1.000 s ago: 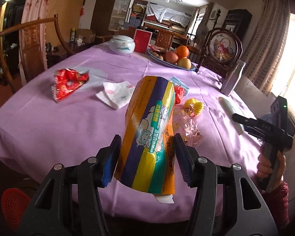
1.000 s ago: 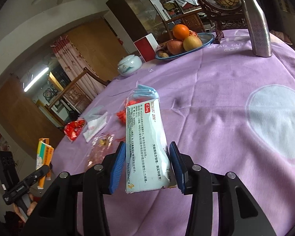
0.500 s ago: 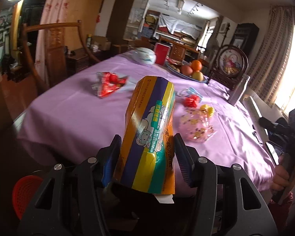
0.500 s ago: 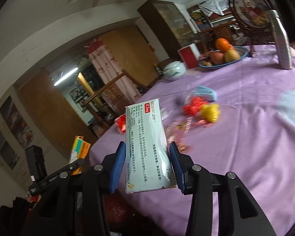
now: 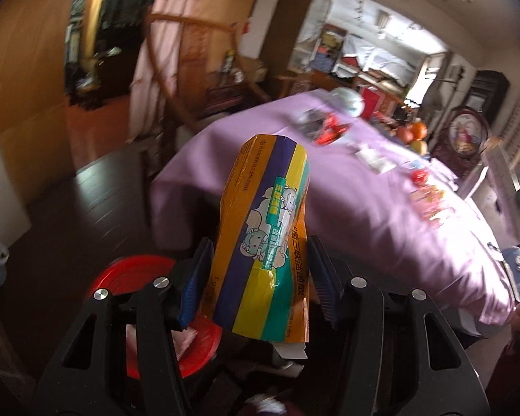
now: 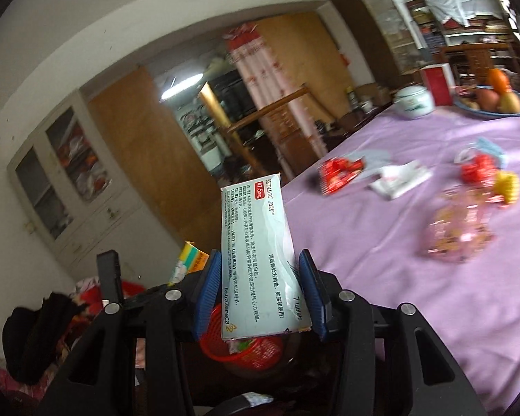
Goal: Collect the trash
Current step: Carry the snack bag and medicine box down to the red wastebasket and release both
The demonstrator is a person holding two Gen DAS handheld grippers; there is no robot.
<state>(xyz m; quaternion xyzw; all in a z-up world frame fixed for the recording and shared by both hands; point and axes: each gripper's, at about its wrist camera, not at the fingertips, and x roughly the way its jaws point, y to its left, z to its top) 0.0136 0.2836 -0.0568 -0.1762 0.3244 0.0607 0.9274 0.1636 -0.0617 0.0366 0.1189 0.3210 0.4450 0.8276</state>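
Because the trash had to go in the red basket below, the left gripper squeezed the striped box tight right above it. In the right view, the right gripper pinched the pill box over the same basket, away from the table.

Both tools clamped — left, right.
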